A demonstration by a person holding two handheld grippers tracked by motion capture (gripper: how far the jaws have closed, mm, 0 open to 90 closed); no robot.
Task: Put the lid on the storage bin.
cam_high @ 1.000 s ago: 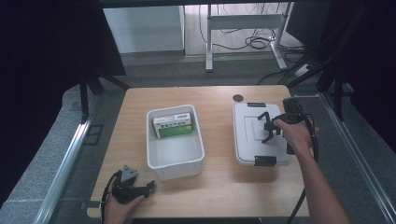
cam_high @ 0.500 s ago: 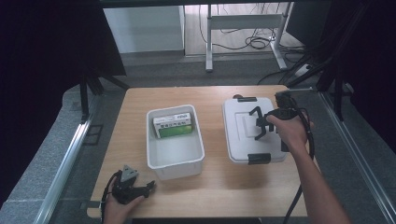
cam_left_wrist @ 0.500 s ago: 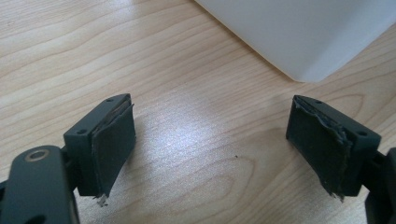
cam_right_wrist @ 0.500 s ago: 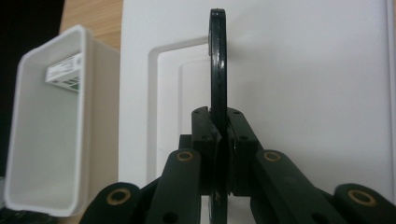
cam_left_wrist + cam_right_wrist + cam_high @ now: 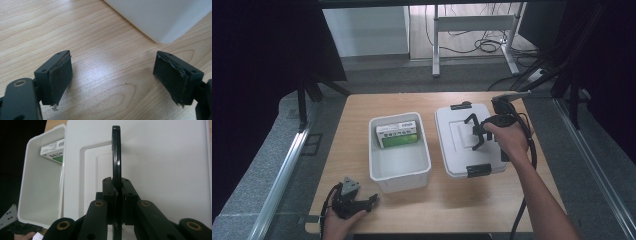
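High view shows the right claw (image 5: 477,131) clamped on the lid's (image 5: 457,145) black handle (image 5: 116,152), at three o'clock beside the open bin (image 5: 399,172) holding a green box (image 5: 398,135), covering apparently undone, while the left claw (image 5: 362,202) rests spread on the counter (image 5: 452,205).

The only printing sits on the green and white box (image 5: 398,135), which lies in the far end of the open white tub (image 5: 399,176) left of the middle of the table. In the high view its white top face carries a few lines of small dark print, too small to read. In the right gripper view the same box (image 5: 53,151) shows a barcode near its far corner and rows of fine text beside it above a green band; none of these can be made out as words or numbers.
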